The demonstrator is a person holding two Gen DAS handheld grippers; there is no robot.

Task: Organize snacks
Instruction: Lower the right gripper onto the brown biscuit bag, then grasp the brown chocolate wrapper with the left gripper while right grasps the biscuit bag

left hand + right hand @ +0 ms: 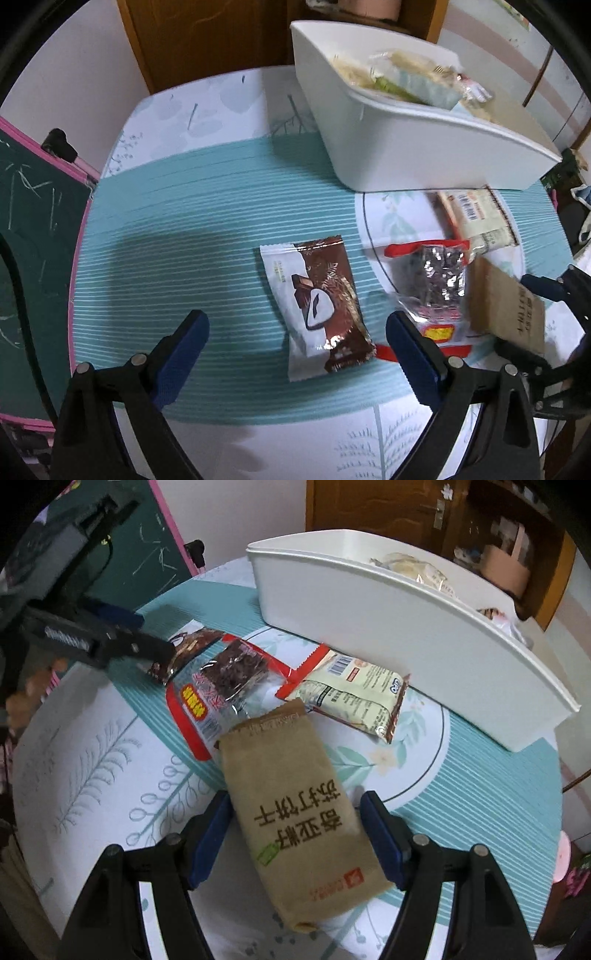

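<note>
My left gripper (297, 334) is open, its fingers on either side of a brown-and-white chocolate snack packet (319, 308) lying flat on the striped teal mat. My right gripper (295, 823) is shut on a tan paper cracker packet (295, 805), which also shows in the left wrist view (508, 306). A clear red-edged packet of dark dried fruit (225, 686) lies just beyond it, also in the left wrist view (436, 284). A cream snack packet with red ends (347, 696) lies near the white bin (388, 635). The bin holds several snacks (410, 79).
A green chalkboard with a pink frame (33, 206) stands at the table's left edge. A wooden door (373, 506) is behind the table. The left gripper appears in the right wrist view (110, 631) at the upper left.
</note>
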